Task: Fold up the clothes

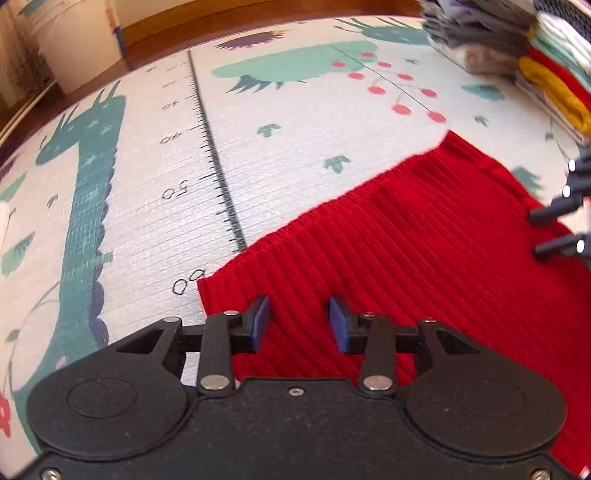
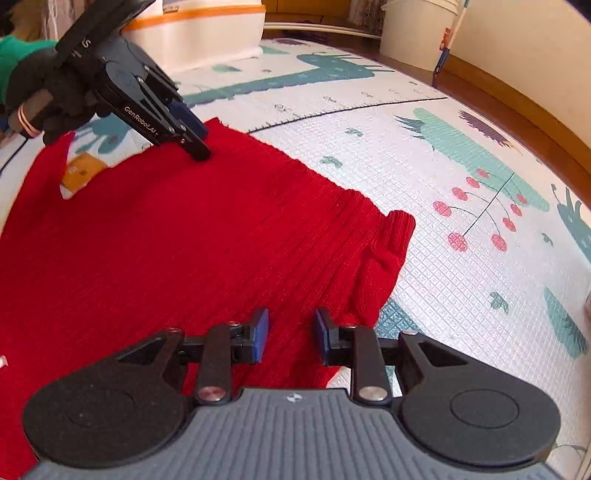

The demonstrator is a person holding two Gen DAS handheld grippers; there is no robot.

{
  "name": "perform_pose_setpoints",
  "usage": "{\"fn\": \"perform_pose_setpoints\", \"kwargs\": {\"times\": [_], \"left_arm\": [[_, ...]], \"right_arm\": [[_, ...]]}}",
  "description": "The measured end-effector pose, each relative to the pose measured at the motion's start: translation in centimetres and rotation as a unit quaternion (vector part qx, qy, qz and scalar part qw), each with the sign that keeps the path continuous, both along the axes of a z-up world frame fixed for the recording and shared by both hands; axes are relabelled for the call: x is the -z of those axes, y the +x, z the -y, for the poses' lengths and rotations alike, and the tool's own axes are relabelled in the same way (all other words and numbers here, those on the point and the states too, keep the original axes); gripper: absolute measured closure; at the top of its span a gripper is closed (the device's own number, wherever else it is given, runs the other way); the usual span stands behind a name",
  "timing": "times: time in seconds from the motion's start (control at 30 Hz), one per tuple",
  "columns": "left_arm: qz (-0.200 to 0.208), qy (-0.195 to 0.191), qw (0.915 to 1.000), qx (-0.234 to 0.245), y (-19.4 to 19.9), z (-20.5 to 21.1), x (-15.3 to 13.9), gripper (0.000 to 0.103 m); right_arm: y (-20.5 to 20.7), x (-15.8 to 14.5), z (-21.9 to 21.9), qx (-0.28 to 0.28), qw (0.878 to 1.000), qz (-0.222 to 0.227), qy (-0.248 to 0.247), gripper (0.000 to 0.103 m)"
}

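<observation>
A red ribbed knit sweater (image 1: 388,240) lies flat on the printed play mat (image 1: 155,184). My left gripper (image 1: 299,308) is open just above the sweater's near left corner, with red cloth showing between its blue pads (image 1: 261,321). The right wrist view shows this gripper (image 2: 195,138), held by a black-gloved hand (image 2: 48,96), touching the sweater's far edge. My right gripper (image 2: 291,319) is open low over the sweater (image 2: 166,240), next to a folded-over cuff (image 2: 391,236). The left wrist view catches its fingers (image 1: 546,216) at the right edge.
A stack of folded clothes (image 1: 535,55) sits on the mat's far right corner. A white bucket (image 2: 417,33) and a white box with an orange band (image 2: 207,29) stand beyond the mat (image 2: 443,277). Wooden floor (image 2: 517,107) borders it.
</observation>
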State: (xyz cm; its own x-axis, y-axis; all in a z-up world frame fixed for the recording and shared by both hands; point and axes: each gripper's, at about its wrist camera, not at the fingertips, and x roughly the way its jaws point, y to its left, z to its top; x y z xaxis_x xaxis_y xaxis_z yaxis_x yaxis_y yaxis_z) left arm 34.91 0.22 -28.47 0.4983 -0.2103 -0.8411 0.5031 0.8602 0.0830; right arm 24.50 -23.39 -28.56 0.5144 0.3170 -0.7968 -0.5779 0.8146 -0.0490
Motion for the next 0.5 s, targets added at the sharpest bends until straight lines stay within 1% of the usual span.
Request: {"fn": "perform_pose_setpoints", "kwargs": {"times": [0.03,0.07,0.1,0.13,0.17,0.23,0.27,0.33,0.37,0.47,0.5], "left_arm": [[0.004,0.007,0.9999,-0.011,0.5,-0.5,-0.6,0.073],[0.007,0.018,0.9998,0.001,0.5,-0.7,-1.0,0.073],[0.005,0.020,0.9997,0.014,0.7,-0.9,-1.3,0.073],[0.003,0.014,0.9997,0.021,0.8,-1.1,-1.7,0.073],[-0.001,-0.002,0.9996,0.028,1.0,-1.2,-2.0,0.073],[-0.016,-0.034,0.9982,0.046,1.4,-1.0,-2.0,0.073],[-0.021,-0.032,0.9978,0.055,1.4,-0.6,-1.5,0.073],[-0.019,-0.009,0.9973,0.071,1.3,0.3,-0.2,0.073],[-0.019,-0.010,0.9975,0.067,1.3,0.3,0.2,0.073],[-0.022,-0.040,0.9982,0.038,1.7,-0.8,0.4,0.073],[-0.018,-0.046,0.9977,0.046,1.5,-0.9,0.0,0.073]], "right_arm": [[0.0,-0.2,0.2,0.002,1.000,-0.005,-0.006,0.075],[-0.4,-0.3,0.5,0.007,1.000,-0.007,-0.003,0.075],[-0.7,-0.3,0.7,0.012,1.000,-0.009,0.000,0.075],[-1.0,-0.4,1.0,0.018,1.000,-0.010,0.010,0.074],[-1.0,-0.4,1.0,0.018,1.000,-0.009,0.017,0.075],[-0.7,-0.7,0.6,0.010,1.000,0.008,0.013,0.075],[-0.2,-0.8,0.3,0.008,1.000,0.015,0.012,0.075],[1.7,-1.2,0.2,0.016,0.999,0.029,0.024,0.075],[2.8,-1.3,0.2,0.018,0.999,0.035,0.023,0.075],[5.7,-1.7,0.1,0.022,0.998,0.053,0.023,0.075],[6.7,-1.8,0.2,0.026,0.998,0.056,0.029,0.075]]}}
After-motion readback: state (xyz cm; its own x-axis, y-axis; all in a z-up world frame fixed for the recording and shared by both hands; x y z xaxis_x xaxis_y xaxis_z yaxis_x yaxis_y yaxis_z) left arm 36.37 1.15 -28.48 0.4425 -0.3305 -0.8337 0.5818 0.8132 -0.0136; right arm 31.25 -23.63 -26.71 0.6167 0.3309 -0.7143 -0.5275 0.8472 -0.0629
